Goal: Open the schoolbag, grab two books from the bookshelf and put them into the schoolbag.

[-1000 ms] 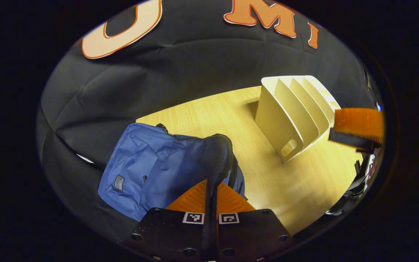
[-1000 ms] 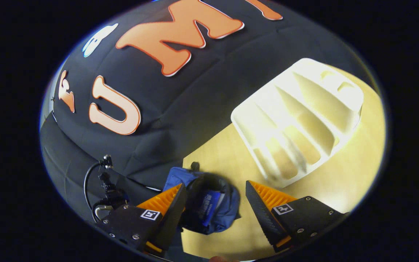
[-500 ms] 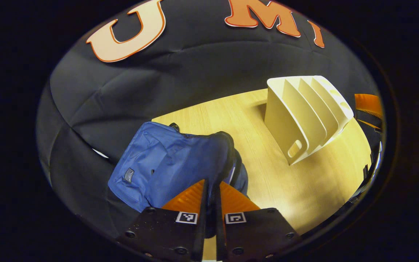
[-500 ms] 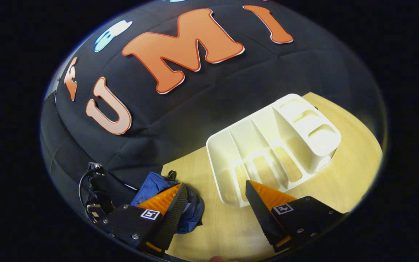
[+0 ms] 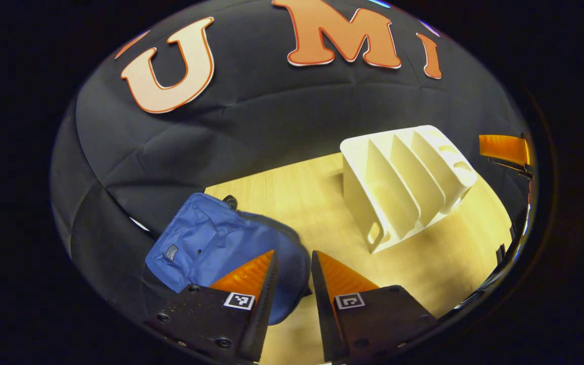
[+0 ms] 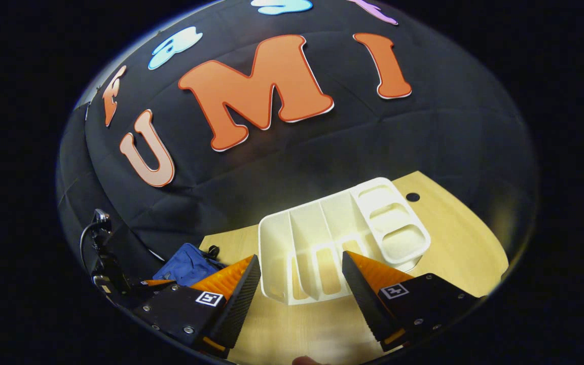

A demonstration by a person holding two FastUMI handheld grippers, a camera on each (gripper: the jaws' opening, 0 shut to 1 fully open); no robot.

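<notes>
The left hand-held gripper [image 5: 292, 268] is seen with its fingers parted by a narrow gap, nothing clamped between them. It is held above the near right edge of the blue schoolbag [image 5: 206, 246], which lies flat on the light wooden tabletop [image 5: 292, 203] against the black cloth wall. A small label patch is noted on the bag's front panel. Whether the bag's opening is unzipped cannot be told.

The white bookshelf [image 5: 403, 182], a slotted file rack with upright dividers, stands on the tabletop to the right of the schoolbag and well apart from it. In the right gripper view its slots [image 6: 322, 253] are seen from above and hold no books.

The right hand-held gripper [image 6: 299, 276] is held with fingers wide apart, gripping nothing, above the near side of the bookshelf [image 6: 342, 238]. In this view the schoolbag [image 6: 185, 263] is seen at lower left, with the left hand-held gripper [image 6: 155, 283] just beside it. A small dark hole [image 6: 412, 196] is noted in the tabletop [image 6: 454, 238] behind the bookshelf.
</notes>
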